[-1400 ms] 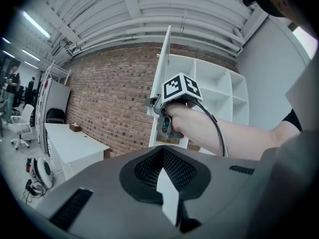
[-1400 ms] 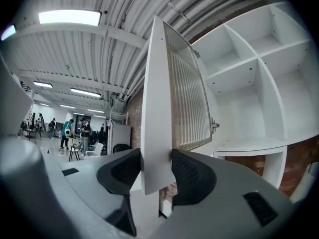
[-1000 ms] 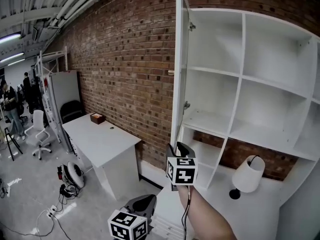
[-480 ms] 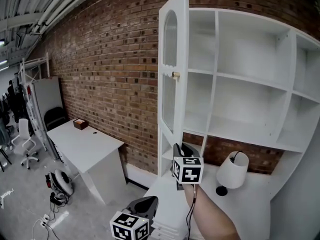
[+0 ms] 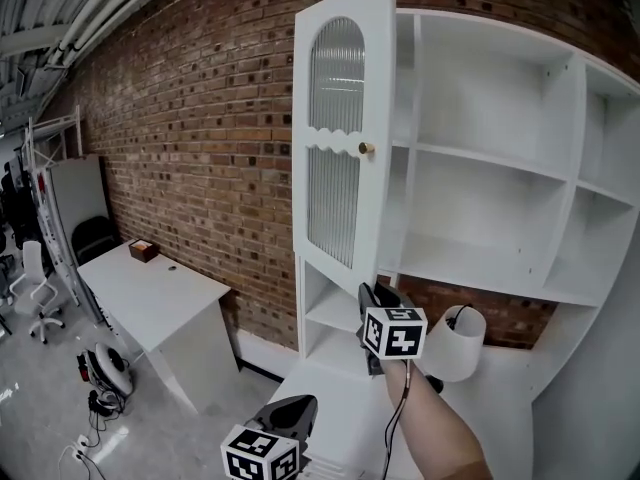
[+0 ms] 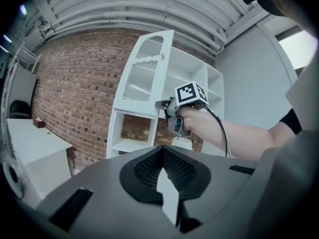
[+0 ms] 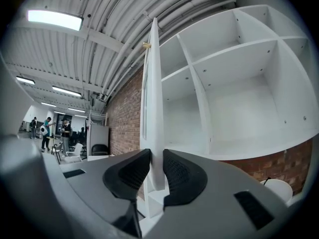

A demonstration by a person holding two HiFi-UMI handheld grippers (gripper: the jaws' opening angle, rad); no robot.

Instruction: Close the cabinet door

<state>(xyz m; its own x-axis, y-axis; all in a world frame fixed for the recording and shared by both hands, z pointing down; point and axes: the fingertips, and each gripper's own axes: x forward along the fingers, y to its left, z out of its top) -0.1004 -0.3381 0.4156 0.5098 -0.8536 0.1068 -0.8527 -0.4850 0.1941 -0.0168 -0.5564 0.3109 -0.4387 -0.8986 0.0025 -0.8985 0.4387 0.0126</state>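
Note:
The tall white cabinet door [image 5: 340, 128], with a ribbed glass arch and a small brass knob [image 5: 367, 149], stands partly open in front of the open white shelves [image 5: 500, 168]. In the head view my right gripper [image 5: 368, 296] is at the door's lower free edge. The right gripper view shows the door's edge [image 7: 153, 83] between the two pads of the right gripper [image 7: 155, 171], both touching it while the jaws are opening slightly. My left gripper [image 5: 295, 408] hangs low at the bottom of the head view, away from the door. Its pads [image 6: 162, 158] meet with nothing between them.
A white table lamp [image 5: 455, 343] stands on the white counter [image 5: 340, 398] under the shelves, just right of my right arm. A white desk [image 5: 150, 288] with a small brown box [image 5: 143, 250] stands along the brick wall at left. Chairs and cables lie beyond.
The door has swung from edge-on toward the shelves and now shows its glass front. My right gripper has moved right with the door's lower edge; the left gripper shifted slightly.

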